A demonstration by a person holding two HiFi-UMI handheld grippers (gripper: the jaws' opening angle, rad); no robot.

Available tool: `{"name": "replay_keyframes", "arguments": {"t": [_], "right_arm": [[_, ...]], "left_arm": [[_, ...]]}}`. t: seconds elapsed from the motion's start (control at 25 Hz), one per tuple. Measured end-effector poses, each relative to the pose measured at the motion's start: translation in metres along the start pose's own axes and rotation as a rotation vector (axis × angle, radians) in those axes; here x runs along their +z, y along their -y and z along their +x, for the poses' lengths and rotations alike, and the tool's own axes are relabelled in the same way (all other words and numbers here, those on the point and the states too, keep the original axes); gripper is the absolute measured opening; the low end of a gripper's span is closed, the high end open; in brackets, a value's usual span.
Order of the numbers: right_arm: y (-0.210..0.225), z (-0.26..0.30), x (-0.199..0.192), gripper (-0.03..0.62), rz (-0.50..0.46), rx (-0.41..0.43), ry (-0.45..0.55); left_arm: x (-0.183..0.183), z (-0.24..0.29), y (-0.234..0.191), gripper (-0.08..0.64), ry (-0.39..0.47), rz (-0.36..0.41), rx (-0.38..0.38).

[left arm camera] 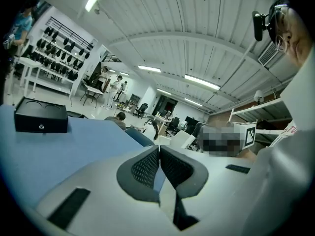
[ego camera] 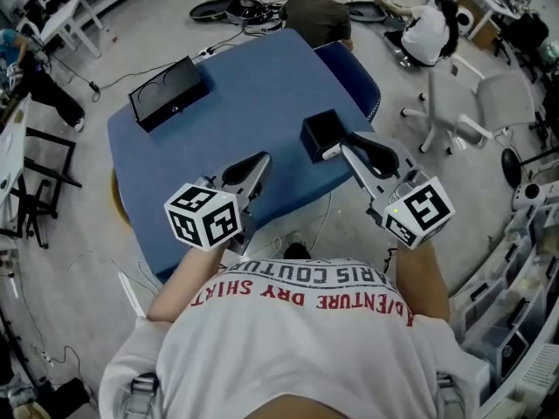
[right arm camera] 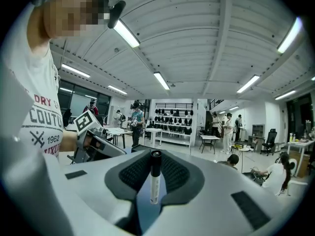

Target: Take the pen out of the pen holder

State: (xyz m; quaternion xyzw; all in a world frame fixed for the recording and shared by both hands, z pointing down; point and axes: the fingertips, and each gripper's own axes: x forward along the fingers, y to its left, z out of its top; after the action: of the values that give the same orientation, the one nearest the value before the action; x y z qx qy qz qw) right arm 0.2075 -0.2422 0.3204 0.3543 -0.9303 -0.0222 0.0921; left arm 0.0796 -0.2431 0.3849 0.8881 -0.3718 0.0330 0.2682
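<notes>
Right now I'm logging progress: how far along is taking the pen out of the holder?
Done: the pen is gripped in the right gripper's jaws and looks clear of the black pen holder. In hand: it is held upright above the blue table; the left gripper is shut and empty. Left: probably only setting the pen down.

Mostly hidden between the right gripper's (ego camera: 345, 147) jaws in the head view: slim white pen with black cap (ego camera: 330, 154), bar a pale sliver by the square black pen holder (ego camera: 318, 133). Covered by the left gripper (ego camera: 259, 161) and white printed shirt (ego camera: 288, 339): near edge of the blue-topped table (ego camera: 175, 164). Too small to tell: mark on the flat black box (ego camera: 169, 92).
</notes>
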Motion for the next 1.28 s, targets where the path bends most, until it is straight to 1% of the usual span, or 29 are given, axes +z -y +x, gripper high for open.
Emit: {"name": "replay_keyframes", "arguments": {"t": [0.12, 0.36, 0.64, 0.76, 0.96, 1.16, 1.28], "right_arm": [[-0.023, -0.013, 0.001, 0.077, 0.008, -0.002, 0.001], [-0.072, -0.032, -0.004, 0.077, 0.063, 0.009, 0.008], [-0.110, -0.051, -0.018, 0.077, 0.148, -0.004, 0.020], [-0.124, -0.056, -0.024, 0.077, 0.168, 0.001, 0.021], [-0.139, -0.068, -0.030, 0.077, 0.181, -0.006, 0.024], [-0.145, -0.074, -0.030, 0.077, 0.199, -0.005, 0.038], [-0.145, -0.074, -0.029, 0.077, 0.203, -0.008, 0.040]], "left_arm": [[-0.003, -0.018, 0.014, 0.032, 0.006, 0.021, -0.017], [-0.020, -0.052, 0.038, 0.032, 0.002, 0.044, -0.054], [-0.040, -0.078, 0.059, 0.032, -0.019, 0.066, -0.084], [-0.048, -0.086, 0.065, 0.032, -0.028, 0.069, -0.092], [-0.060, -0.095, 0.073, 0.032, -0.046, 0.062, -0.102], [-0.061, -0.100, 0.080, 0.032, -0.045, 0.071, -0.106], [-0.063, -0.102, 0.081, 0.032, -0.047, 0.058, -0.112]]}}
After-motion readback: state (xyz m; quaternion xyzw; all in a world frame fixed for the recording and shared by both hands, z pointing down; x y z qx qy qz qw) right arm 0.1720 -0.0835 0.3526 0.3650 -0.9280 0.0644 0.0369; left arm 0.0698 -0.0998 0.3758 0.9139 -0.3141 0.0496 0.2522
